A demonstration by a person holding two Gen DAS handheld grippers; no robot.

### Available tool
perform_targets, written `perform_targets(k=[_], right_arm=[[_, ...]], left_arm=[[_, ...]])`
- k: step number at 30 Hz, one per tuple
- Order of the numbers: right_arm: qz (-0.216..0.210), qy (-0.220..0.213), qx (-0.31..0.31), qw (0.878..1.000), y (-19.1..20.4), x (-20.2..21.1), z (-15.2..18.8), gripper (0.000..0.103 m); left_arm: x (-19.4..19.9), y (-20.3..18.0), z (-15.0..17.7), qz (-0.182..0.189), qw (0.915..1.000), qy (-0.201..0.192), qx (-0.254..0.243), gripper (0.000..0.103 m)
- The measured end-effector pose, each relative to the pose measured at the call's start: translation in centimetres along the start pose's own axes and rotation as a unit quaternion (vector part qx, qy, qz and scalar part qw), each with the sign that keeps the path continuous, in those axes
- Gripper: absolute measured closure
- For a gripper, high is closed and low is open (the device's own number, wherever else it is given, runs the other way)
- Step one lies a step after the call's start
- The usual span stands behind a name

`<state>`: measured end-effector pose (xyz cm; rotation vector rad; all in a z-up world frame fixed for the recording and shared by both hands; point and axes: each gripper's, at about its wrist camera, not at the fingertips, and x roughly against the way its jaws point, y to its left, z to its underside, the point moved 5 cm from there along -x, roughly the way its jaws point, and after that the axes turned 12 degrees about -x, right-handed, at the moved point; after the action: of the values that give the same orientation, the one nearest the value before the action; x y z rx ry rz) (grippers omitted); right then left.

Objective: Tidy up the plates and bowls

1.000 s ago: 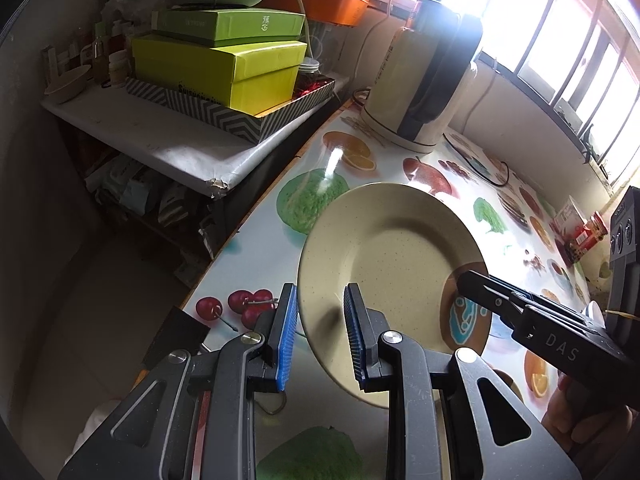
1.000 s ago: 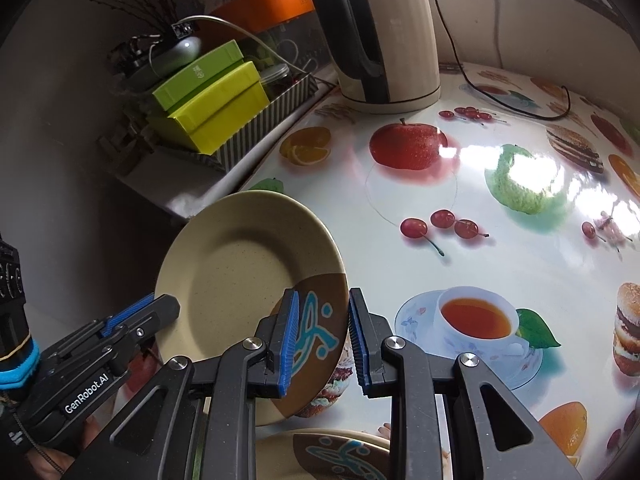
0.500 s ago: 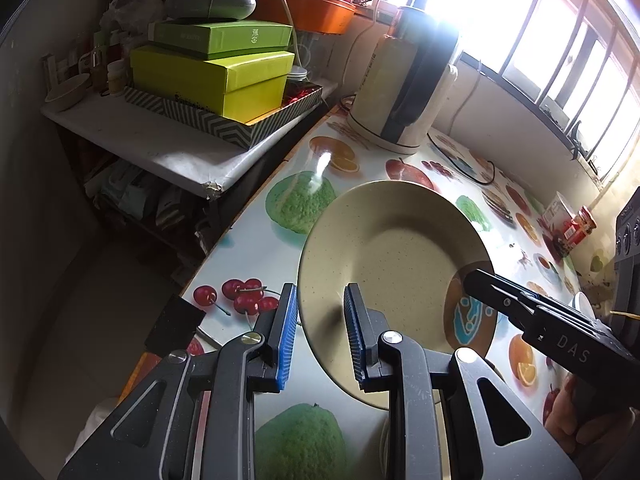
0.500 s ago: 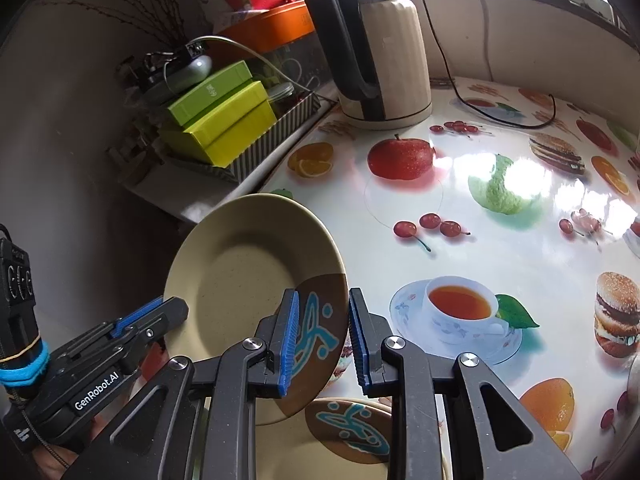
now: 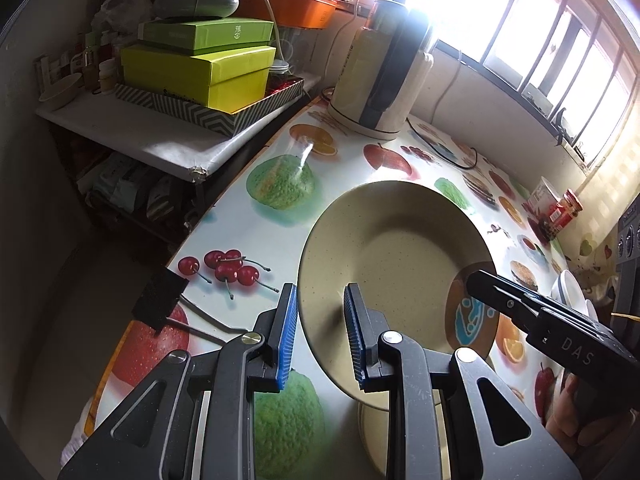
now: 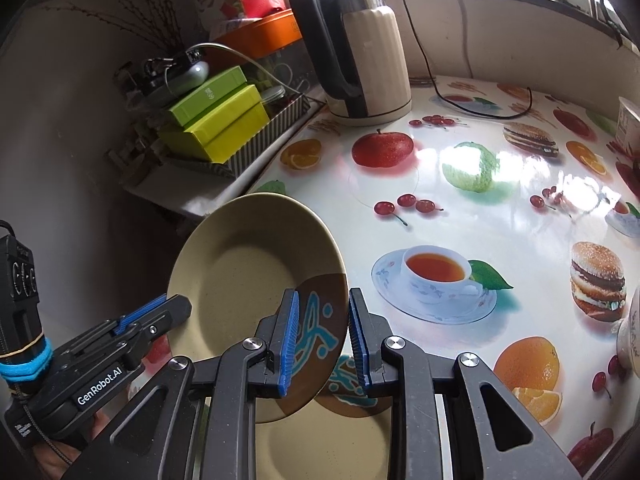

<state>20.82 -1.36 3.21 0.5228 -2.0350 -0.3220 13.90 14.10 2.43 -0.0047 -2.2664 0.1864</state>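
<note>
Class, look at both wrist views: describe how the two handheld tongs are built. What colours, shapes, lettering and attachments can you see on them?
Both are black with angular cut-out arms, silver rivets and ribbed blue pads. The left tongs carry white "GenRobot.AI" lettering, a blue band and a thin black cable on the handle. The right tongs show the letters "DAS" on the side.

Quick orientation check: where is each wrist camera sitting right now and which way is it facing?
Left wrist: behind the left gripper, looking down over the table toward kettle and window; right gripper and a hand show.
Right wrist: behind the right gripper, facing the kettle; left gripper shows at lower left.
Shared: the plate that both grip, the kettle, the green boxes.
</note>
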Motion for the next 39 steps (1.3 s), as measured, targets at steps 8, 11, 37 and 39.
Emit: perform_targets(k=[8,11,37,39], right_arm=[[0.007,-0.004,-0.008,1.000,-1.0,1.5,1.6,0.079],[0.009,-0.005,-0.012,1.000,-1.4,2.0,2.2,0.079],[0.022,-0.002,-0.052,0.998,-4.8,4.4,6.5,0.079],[0.023,-0.003,-0.054,0.998,-5.0,4.6,6.7,0.079]], left_arm=[[0.5,-1.4,1.2,0.006,0.9999,0.004,-0.011,0.078],[0.6,-1.8,1.7,0.009,0.9999,0.006,-0.012,0.078],[0.4,-5.0,4.7,0.026,0.9984,0.029,-0.040,0.078],[0.4,-5.3,4.8,0.027,0.9983,0.030,-0.042,0.078]])
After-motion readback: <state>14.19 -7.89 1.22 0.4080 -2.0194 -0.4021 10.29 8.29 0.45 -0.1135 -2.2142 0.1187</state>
